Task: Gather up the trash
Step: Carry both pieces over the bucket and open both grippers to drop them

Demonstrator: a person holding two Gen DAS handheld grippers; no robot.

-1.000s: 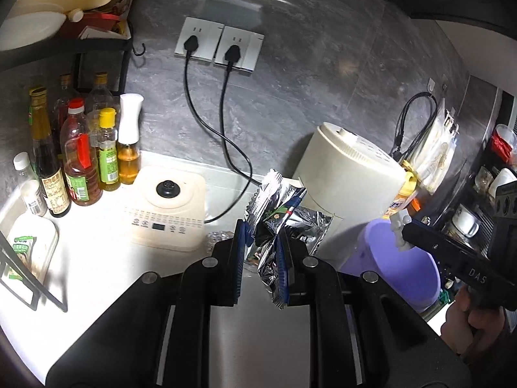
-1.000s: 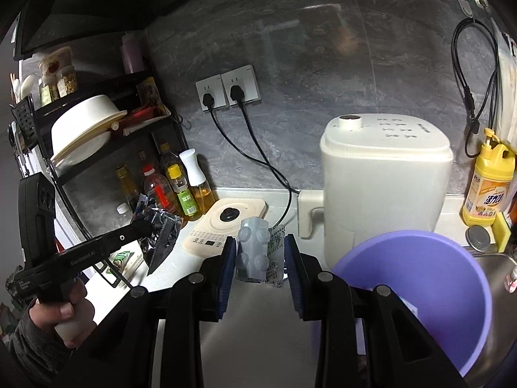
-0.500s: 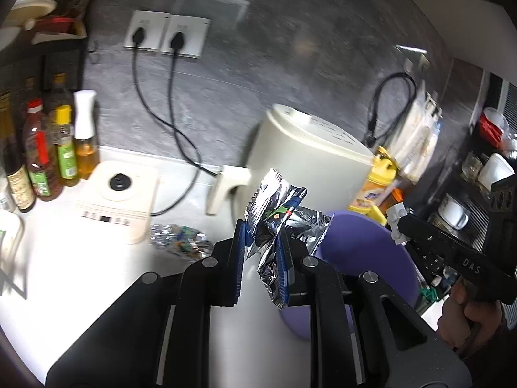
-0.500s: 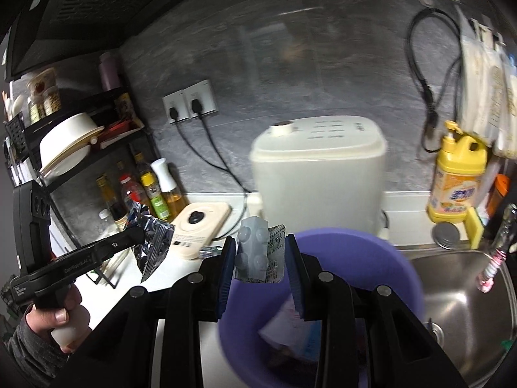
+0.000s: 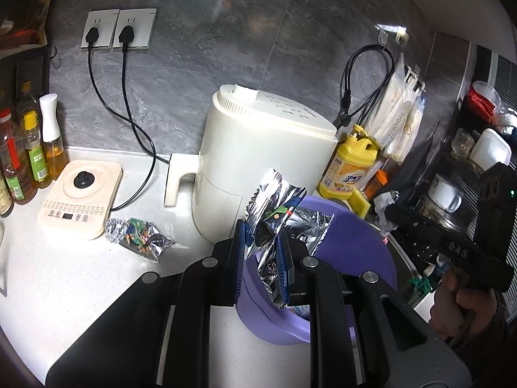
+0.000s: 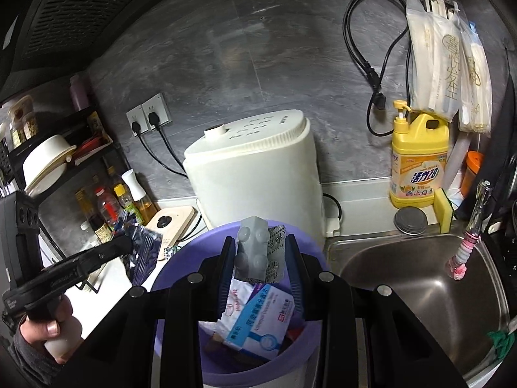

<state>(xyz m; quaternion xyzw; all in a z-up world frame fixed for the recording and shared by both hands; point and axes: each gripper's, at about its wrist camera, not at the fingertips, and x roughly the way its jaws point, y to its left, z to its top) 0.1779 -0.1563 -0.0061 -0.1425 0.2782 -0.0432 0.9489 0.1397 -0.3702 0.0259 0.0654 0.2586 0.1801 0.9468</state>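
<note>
A crinkly foil wrapper (image 5: 274, 226), light and limp, is pinched in the left hand-held gripper (image 5: 260, 252) at the purple bin (image 5: 362, 252) rim. A stiff, slippery blister pack (image 6: 255, 252) is clamped by the right hand-held gripper (image 6: 260, 262) above the bin

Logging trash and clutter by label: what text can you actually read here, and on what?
"DAS": on the right gripper body.
"活力28": on the yellow detergent bottle.
Large Chinese characters on the hanging white bags: not clearly legible.
Medicine box in the purple bin: print too small.
Blister pack foil: too blurred.
</note>
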